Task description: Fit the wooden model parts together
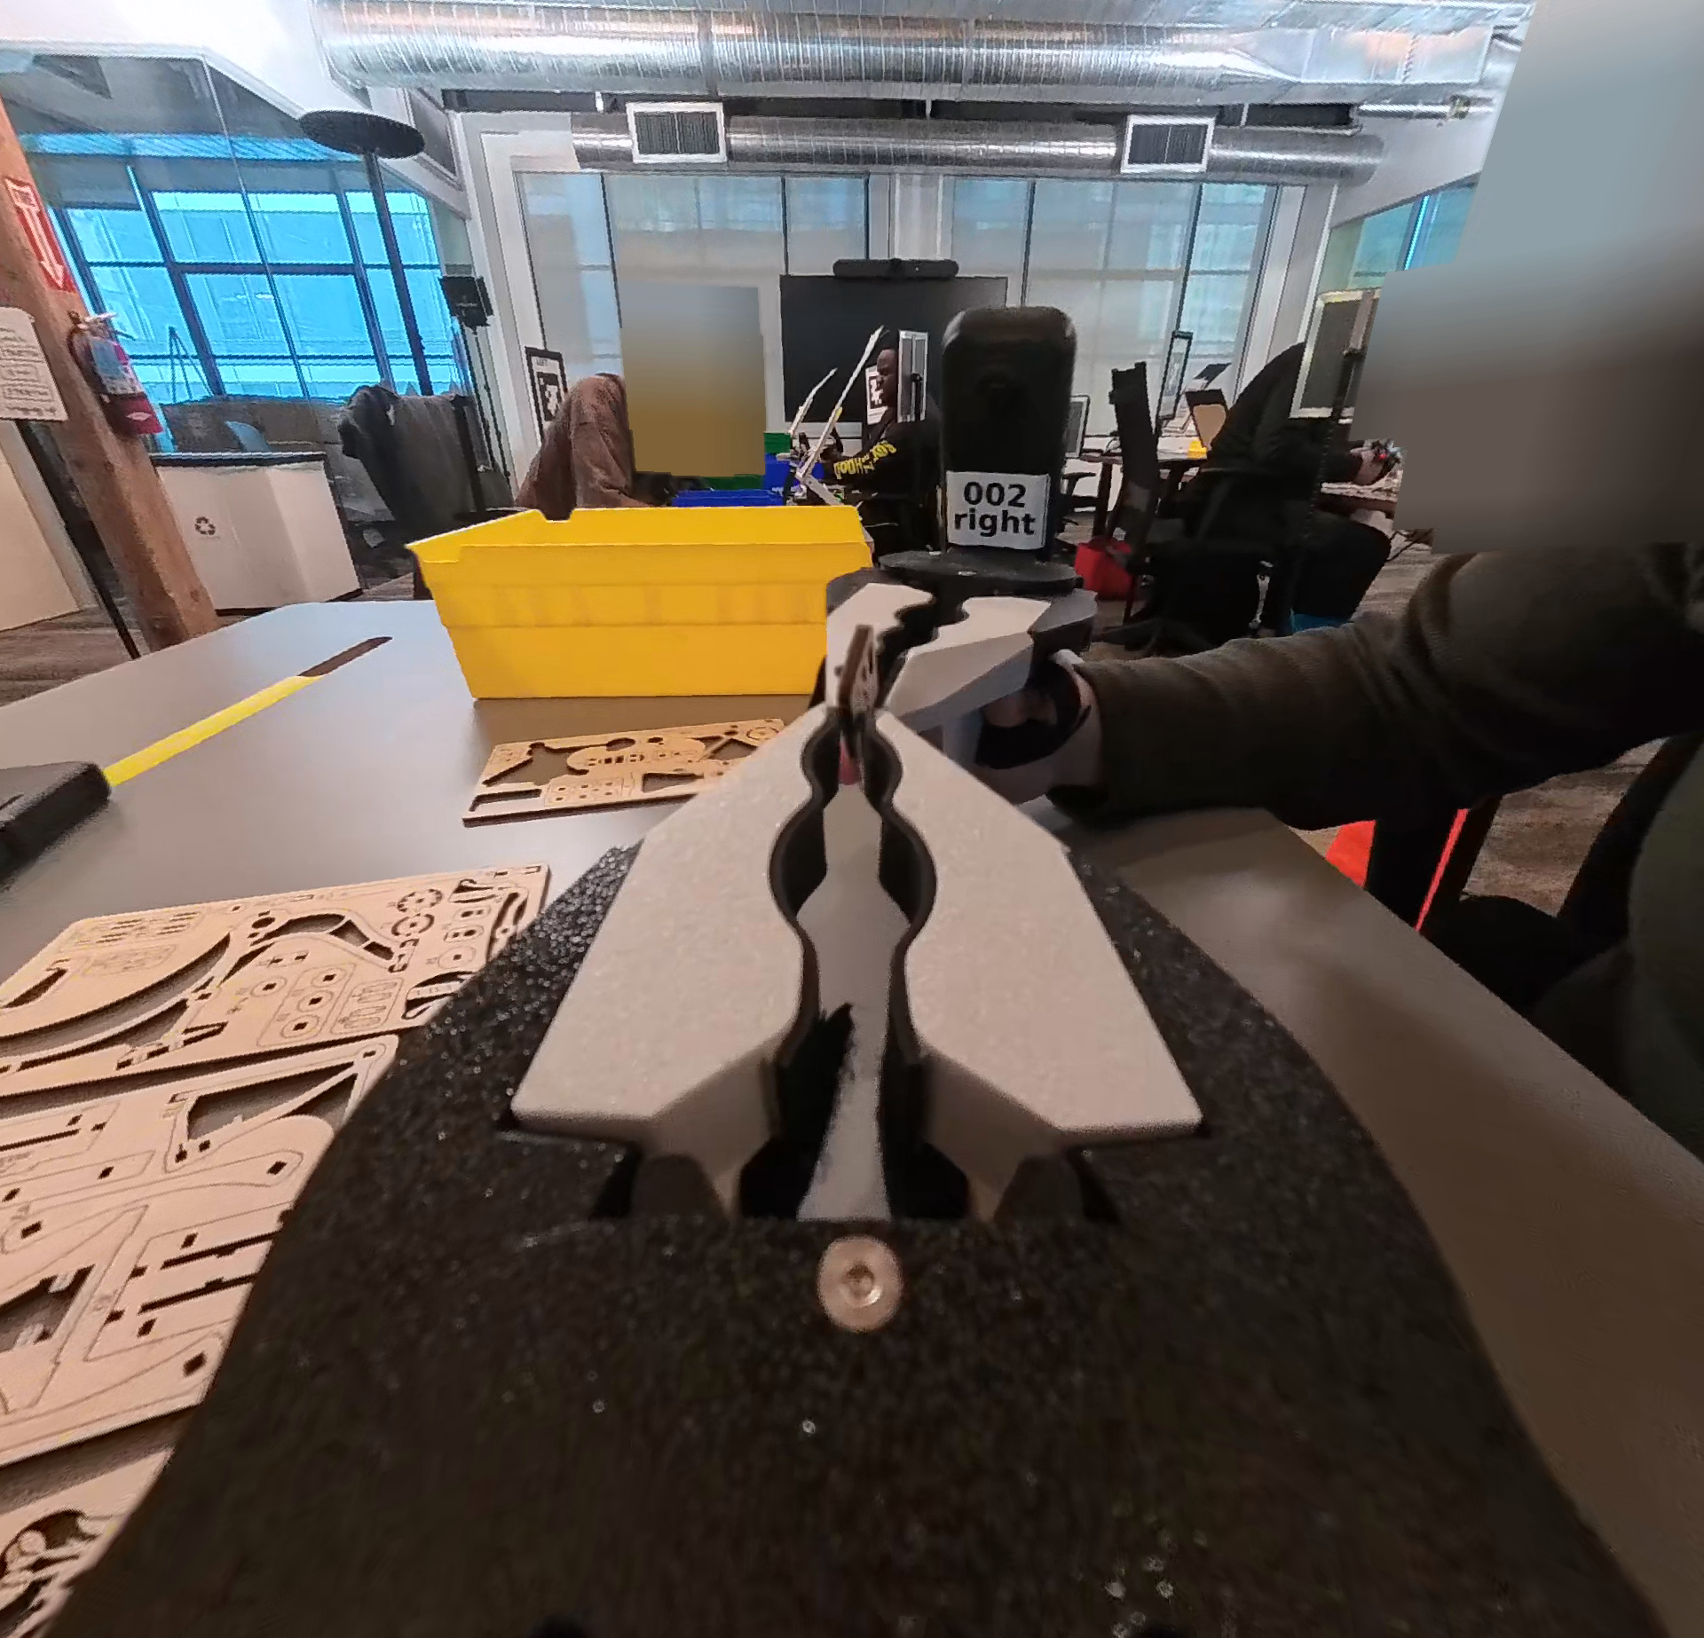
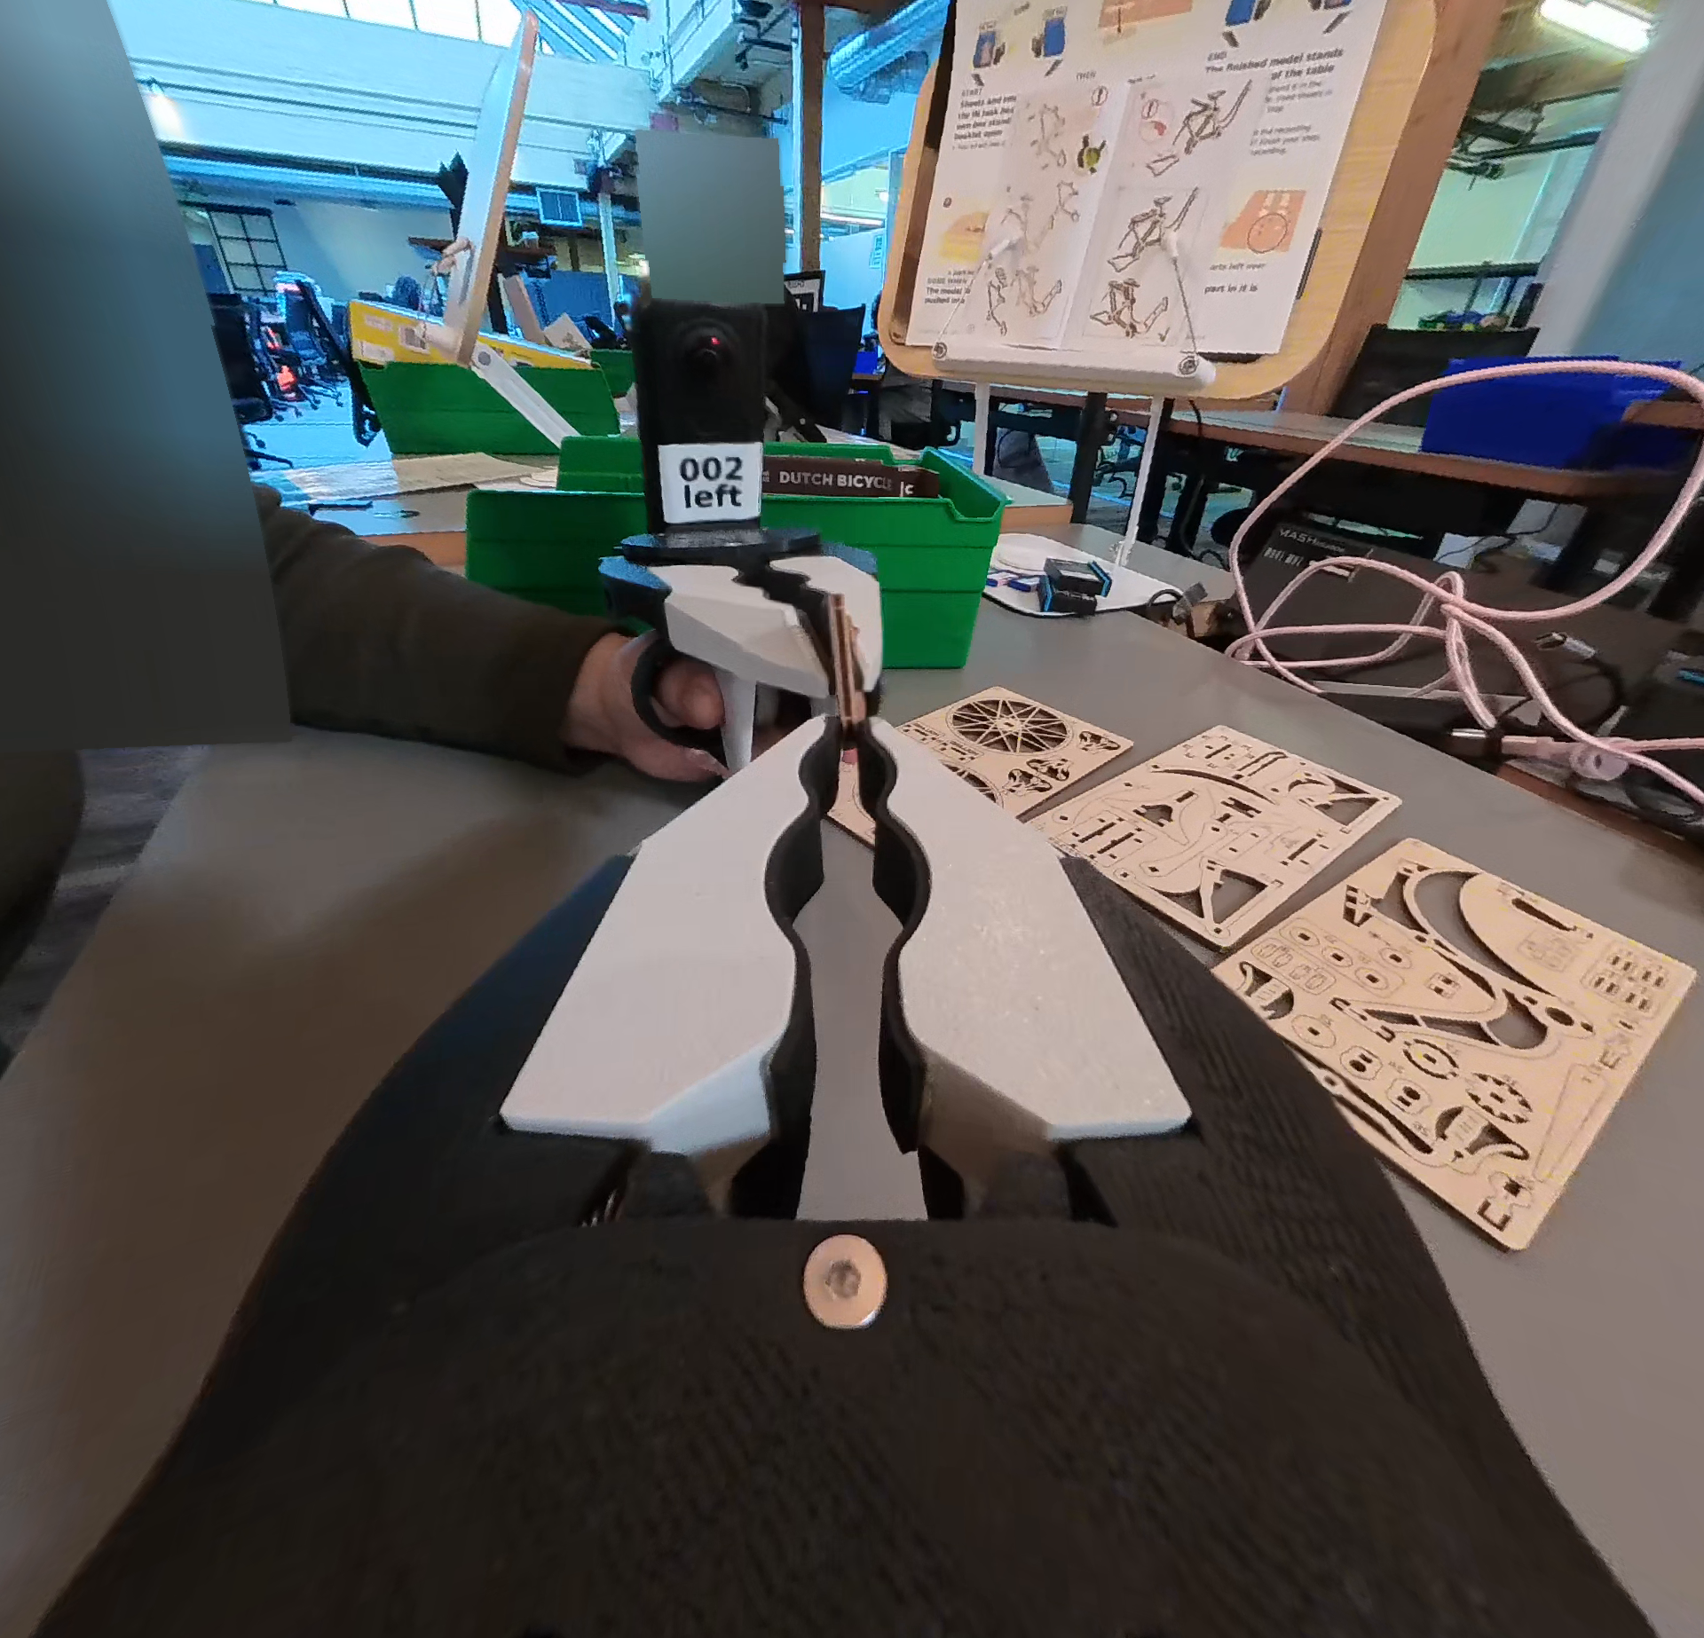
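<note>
A small thin wooden part (image 1: 859, 677) is held upright and edge-on in the air above the grey table (image 1: 304, 792), between the two grippers, which face each other tip to tip. My left gripper (image 1: 853, 738) is shut on its near edge. My right gripper (image 1: 887, 649) pinches it from the far side. In the right wrist view the same part (image 2: 842, 663) stands between my right gripper (image 2: 848, 735) and the left gripper (image 2: 823, 621). I cannot tell whether it is one piece or two joined. Several laser-cut wooden sheets (image 2: 1217, 829) lie flat on the table.
A yellow bin (image 1: 636, 617) stands behind one sheet (image 1: 627, 764); more sheets (image 1: 277, 967) lie at the left. A green bin (image 2: 922, 561), an instruction stand (image 2: 1134, 146) and pink cables (image 2: 1475, 617) sit at the back. A person's sleeves reach in from the table edge. The tips of both grippers are at nearly the same place.
</note>
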{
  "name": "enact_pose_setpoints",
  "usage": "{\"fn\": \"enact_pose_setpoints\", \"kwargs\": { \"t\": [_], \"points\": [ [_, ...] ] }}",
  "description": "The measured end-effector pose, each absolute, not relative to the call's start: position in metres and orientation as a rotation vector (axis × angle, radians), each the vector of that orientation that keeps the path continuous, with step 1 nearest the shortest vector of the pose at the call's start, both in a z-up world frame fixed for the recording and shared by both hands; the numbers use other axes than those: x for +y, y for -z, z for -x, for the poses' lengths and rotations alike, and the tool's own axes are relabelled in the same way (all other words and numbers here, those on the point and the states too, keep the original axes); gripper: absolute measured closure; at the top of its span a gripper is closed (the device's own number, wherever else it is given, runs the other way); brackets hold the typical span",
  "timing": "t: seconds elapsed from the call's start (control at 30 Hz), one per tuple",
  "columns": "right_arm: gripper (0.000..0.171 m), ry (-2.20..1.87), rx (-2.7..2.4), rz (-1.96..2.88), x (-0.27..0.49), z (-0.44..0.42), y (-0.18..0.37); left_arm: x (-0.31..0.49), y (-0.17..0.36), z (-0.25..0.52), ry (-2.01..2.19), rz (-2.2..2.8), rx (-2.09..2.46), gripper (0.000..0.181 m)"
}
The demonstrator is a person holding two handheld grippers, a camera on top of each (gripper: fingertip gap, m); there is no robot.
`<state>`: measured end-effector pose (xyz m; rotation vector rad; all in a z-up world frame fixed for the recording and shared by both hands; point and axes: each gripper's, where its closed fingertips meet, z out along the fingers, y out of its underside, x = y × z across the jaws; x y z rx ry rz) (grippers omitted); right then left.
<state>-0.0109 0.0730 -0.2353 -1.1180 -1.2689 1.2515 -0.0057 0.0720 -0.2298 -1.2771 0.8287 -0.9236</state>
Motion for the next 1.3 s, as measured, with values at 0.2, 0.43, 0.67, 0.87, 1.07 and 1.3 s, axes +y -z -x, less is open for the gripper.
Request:
{"fn": "enact_pose_setpoints", "kwargs": {
  "t": [0.2, 0.43, 0.67, 0.87, 1.07, 1.3],
  "points": [
    [0.17, -1.247, -1.253, 1.139, 0.078, 0.01, 0.236, 0.072, 0.223, 0.01, 1.022, 1.258, 0.762, 0.168],
    [0.17, -1.243, -1.274, 1.147, 0.075, 0.014, 0.241, 0.076, 0.226, 0.008, 0.995, 1.299, 0.749, 0.175],
    [0.17, -1.273, -1.268, 1.158, 0.075, 0.014, 0.241, 0.076, 0.226, 0.008, 1.027, 1.31, 0.739, 0.178],
    [0.17, -1.107, -1.297, 1.138, 0.08, 0.015, 0.246, 0.083, 0.234, 0.009, 0.827, 1.328, 0.79, 0.175],
    [0.17, -0.688, -1.343, 0.94, 0.087, 0.014, 0.244, 0.084, 0.233, 0.009, 0.672, 1.282, 0.819, 0.175],
    [0.171, -0.042, -1.342, 0.594, 0.092, 0.008, 0.234, 0.079, 0.236, 0.003, 0.772, 1.311, 0.825, 0.147]
  ]
}}
